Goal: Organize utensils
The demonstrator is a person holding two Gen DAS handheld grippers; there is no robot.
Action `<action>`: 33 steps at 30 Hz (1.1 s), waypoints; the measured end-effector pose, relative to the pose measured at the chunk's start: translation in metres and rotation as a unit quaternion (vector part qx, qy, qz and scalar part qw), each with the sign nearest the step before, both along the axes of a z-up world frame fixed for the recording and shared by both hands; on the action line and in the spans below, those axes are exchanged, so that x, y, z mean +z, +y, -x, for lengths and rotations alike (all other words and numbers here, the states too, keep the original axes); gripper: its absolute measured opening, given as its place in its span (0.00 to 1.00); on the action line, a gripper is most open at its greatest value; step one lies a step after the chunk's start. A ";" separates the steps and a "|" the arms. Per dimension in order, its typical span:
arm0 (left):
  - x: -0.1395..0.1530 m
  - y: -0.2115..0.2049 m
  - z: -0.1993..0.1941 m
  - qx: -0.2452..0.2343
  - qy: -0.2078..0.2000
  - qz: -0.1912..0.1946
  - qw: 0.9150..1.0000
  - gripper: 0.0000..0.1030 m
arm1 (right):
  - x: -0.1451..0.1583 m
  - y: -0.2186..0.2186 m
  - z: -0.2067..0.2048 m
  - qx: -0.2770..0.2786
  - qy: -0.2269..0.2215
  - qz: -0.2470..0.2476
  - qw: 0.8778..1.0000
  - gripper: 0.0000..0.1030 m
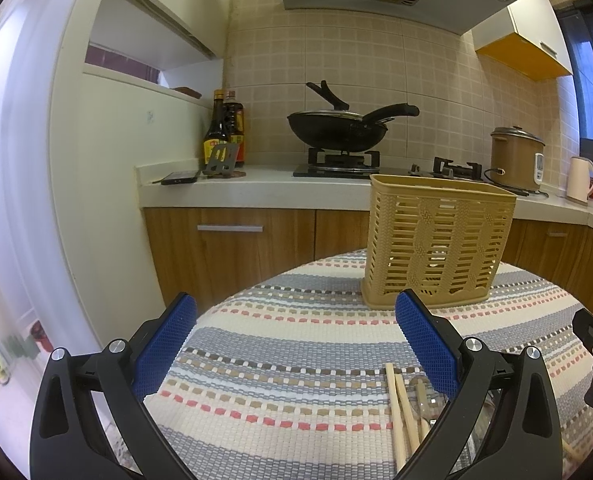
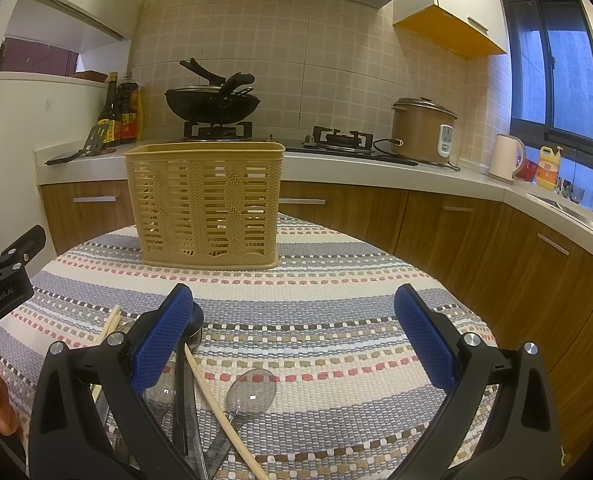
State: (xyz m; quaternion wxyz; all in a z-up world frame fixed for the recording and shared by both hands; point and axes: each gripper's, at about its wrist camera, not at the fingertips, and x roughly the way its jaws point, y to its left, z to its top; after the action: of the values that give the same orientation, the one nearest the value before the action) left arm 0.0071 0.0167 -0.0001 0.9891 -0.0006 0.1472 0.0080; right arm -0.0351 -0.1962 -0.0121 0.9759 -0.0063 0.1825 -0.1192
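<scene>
A tan slotted utensil basket (image 1: 436, 244) stands on the striped tablecloth (image 1: 296, 340); it also shows in the right wrist view (image 2: 206, 204). My left gripper (image 1: 296, 344) is open and empty, hovering over the cloth, with wooden chopsticks (image 1: 402, 412) lying by its right finger. My right gripper (image 2: 292, 340) is open and empty above a pile of utensils: a clear plastic spoon (image 2: 250, 394), a wooden chopstick (image 2: 220, 408) and a dark utensil (image 2: 182, 400) partly hidden under its left finger. The left gripper's body (image 2: 4, 280) shows at the left edge.
Behind the table runs a kitchen counter (image 2: 336, 164) with a wok on a gas stove (image 2: 212, 100), sauce bottles (image 2: 120, 116), a rice cooker (image 2: 422, 130) and a kettle (image 2: 506, 158). Wooden cabinets (image 2: 436, 228) stand below it. The table edge curves away on both sides.
</scene>
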 end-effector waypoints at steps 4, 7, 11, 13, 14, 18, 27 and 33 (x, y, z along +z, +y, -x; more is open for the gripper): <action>0.000 0.000 0.000 0.001 -0.002 0.000 1.000 0.94 | 0.000 -0.001 0.000 0.000 0.000 -0.001 1.000 0.93; 0.000 0.000 0.000 0.001 -0.002 0.000 1.000 0.94 | 0.000 0.000 0.001 -0.001 0.000 0.001 1.000 0.93; 0.000 0.000 0.000 0.001 -0.002 0.001 1.000 0.94 | 0.000 0.001 0.001 -0.002 0.001 0.004 1.000 0.93; 0.000 0.000 0.000 0.001 -0.002 0.001 1.000 0.94 | 0.000 0.002 0.001 -0.002 0.001 0.004 1.000 0.93; 0.000 0.000 0.000 0.001 -0.002 0.001 1.000 0.94 | 0.000 0.002 0.001 -0.002 0.001 0.003 1.000 0.93; -0.002 0.005 -0.003 -0.010 0.008 0.013 1.000 0.94 | 0.001 -0.003 0.002 -0.019 -0.001 -0.003 1.000 0.93; -0.020 0.040 -0.050 -0.160 0.250 0.073 0.952 0.74 | 0.005 -0.031 0.002 -0.004 0.091 -0.022 0.996 0.86; -0.040 0.009 -0.069 -0.233 0.347 0.075 0.905 0.53 | -0.010 -0.024 -0.042 0.086 0.222 -0.090 0.967 0.57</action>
State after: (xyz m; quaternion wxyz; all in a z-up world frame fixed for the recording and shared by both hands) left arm 0.0762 0.0259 -0.0403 0.8461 -0.0373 0.4773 -0.2343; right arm 0.0065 -0.2206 -0.0222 0.9140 0.0391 0.4035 -0.0139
